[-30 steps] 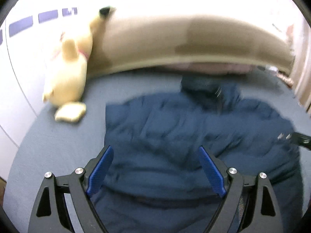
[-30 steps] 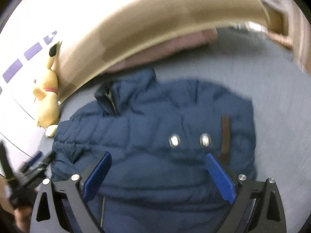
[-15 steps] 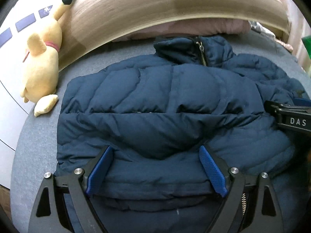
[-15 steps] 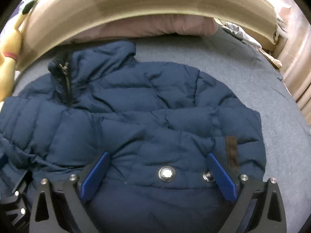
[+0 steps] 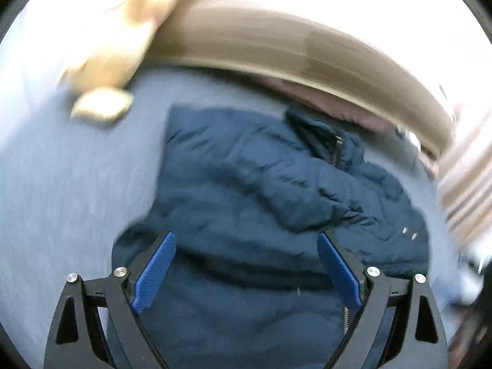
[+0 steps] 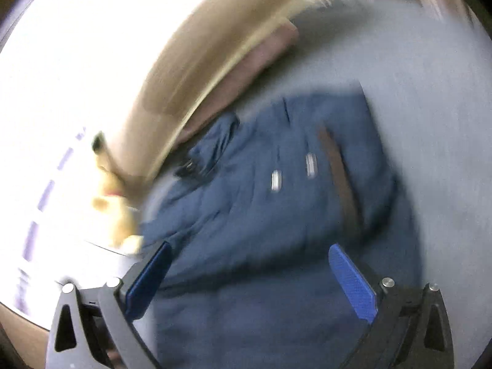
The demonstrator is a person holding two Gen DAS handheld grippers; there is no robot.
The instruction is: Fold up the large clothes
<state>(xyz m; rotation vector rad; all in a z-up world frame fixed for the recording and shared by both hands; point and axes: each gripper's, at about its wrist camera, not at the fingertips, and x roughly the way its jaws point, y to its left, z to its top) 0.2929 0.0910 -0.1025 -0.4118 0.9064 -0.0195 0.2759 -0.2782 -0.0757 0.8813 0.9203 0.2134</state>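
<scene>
jacket (image 5: 246, 190): we have it spread flat on the bed (image 5: 70, 184), collar toward the headboard (image 5: 276, 46), so its edges are free to fold
left gripper (image 5: 246, 264): fingers wide apart, gripping nothing, poised over the hem
right gripper (image 6: 249, 279): fingers spread too, empty, above the jacket's other side
toy (image 5: 123, 40): off at the headboard, clear of our fold

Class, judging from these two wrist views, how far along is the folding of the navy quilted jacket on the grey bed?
Done: the navy quilted jacket lies on the grey bed with a sleeve folded across its front. In hand: nothing; the left gripper and right gripper are both open above it, gripping no fabric. Left: the jacket is still broad, so folding it down into a compact bundle seems to remain.
</scene>
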